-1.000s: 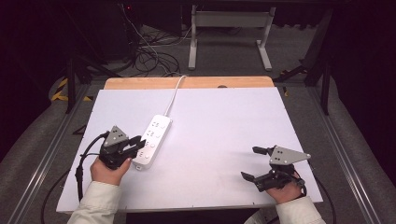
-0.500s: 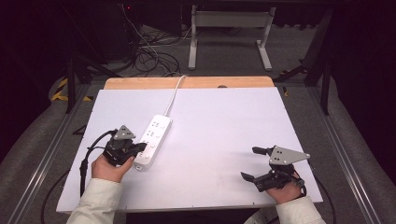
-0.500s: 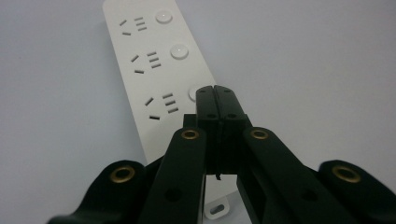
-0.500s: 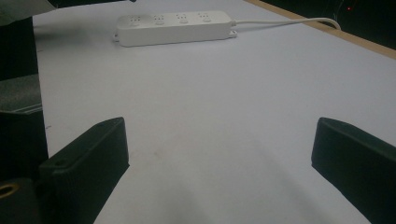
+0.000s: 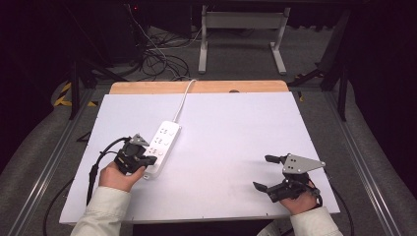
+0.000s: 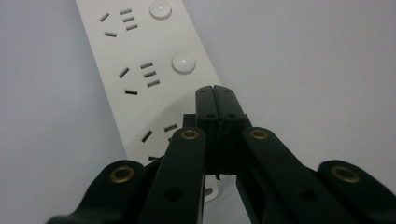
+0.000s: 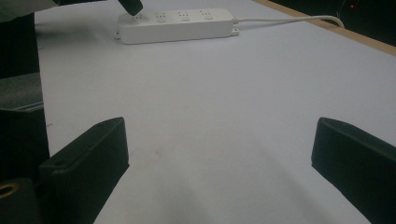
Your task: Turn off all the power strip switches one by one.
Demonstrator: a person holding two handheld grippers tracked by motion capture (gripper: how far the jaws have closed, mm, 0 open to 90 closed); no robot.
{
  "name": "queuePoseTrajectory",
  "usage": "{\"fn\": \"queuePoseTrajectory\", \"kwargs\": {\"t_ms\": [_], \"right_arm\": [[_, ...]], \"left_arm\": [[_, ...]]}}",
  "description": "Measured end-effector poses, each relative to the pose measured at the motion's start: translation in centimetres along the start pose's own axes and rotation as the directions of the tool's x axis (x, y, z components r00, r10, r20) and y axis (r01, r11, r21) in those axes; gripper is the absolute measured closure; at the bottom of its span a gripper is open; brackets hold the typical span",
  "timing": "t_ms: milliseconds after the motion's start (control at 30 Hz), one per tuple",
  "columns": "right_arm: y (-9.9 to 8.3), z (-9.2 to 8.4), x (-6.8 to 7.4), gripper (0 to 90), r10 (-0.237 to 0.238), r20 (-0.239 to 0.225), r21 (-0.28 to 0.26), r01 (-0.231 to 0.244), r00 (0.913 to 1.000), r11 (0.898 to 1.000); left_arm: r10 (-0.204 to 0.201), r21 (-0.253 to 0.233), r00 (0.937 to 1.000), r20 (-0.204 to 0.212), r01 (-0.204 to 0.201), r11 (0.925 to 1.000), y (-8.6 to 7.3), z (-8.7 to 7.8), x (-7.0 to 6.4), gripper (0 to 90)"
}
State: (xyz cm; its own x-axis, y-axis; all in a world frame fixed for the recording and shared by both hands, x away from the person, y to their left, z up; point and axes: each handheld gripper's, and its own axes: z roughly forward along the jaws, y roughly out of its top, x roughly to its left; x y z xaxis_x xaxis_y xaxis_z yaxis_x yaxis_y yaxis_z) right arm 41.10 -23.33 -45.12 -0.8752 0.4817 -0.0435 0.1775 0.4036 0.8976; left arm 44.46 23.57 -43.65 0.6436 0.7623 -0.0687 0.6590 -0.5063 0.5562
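Jaws of the left gripper [image 6: 215,95] are pressed flat together with nothing between them, their joined tips poised over the near end of the white power strip [image 6: 154,79]; whether the tips touch its face cannot be told. In the left gripper view the black linkage covers most of the nearest socket, so just a few of its slots peek out on either side. Two further socket groups and two round white buttons beside them are plain to see, and the strip's far end is cut off at the top edge. No brand, label or lettering can be read on the strip from any angle; its face looks blank apart from slots and buttons.

From the high view, the left gripper [image 5: 142,162] sits at the strip's [image 5: 162,146] near end, left of the middle of the white tabletop [image 5: 236,132], and the strip's white cord [image 5: 183,101] runs away over the wooden far edge into the dark, where it is lost among floor cables.

Jaws of the right gripper [image 5: 265,172] stand wide apart and empty, well away from the strip near the table's front right. In the right gripper view those jaws frame bare tabletop, the strip [image 7: 175,24] lies far off, and a dark jaw tip [image 7: 130,5] of the other gripper meets its end, blurred and cut by the top edge.
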Motion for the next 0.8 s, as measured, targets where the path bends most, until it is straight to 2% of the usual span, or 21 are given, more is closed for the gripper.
{"fn": "queuePoseTrajectory", "kwargs": {"t_ms": [300,633,800], "right_arm": [[-0.02,0.03,0.01,4.4,0.000,-0.004,0.001,0.000,1.0000,1.000],[-0.03,0.02,0.03,4.4,-0.002,-0.008,0.002,0.002,1.0000,1.000],[-0.02,0.05,0.06,4.4,-0.001,-0.009,0.003,0.001,1.0000,1.000]], "left_arm": [[0.012,0.009,0.9999,-0.007,-0.012,0.9999,0.02,0.50,0.03,90.0],[-0.012,-0.009,0.9995,0.030,0.012,0.9999,-0.37,0.81,0.46,90.0],[-0.006,-0.020,0.9999,0.013,0.006,0.9998,-0.38,0.93,0.39,90.0]]}}
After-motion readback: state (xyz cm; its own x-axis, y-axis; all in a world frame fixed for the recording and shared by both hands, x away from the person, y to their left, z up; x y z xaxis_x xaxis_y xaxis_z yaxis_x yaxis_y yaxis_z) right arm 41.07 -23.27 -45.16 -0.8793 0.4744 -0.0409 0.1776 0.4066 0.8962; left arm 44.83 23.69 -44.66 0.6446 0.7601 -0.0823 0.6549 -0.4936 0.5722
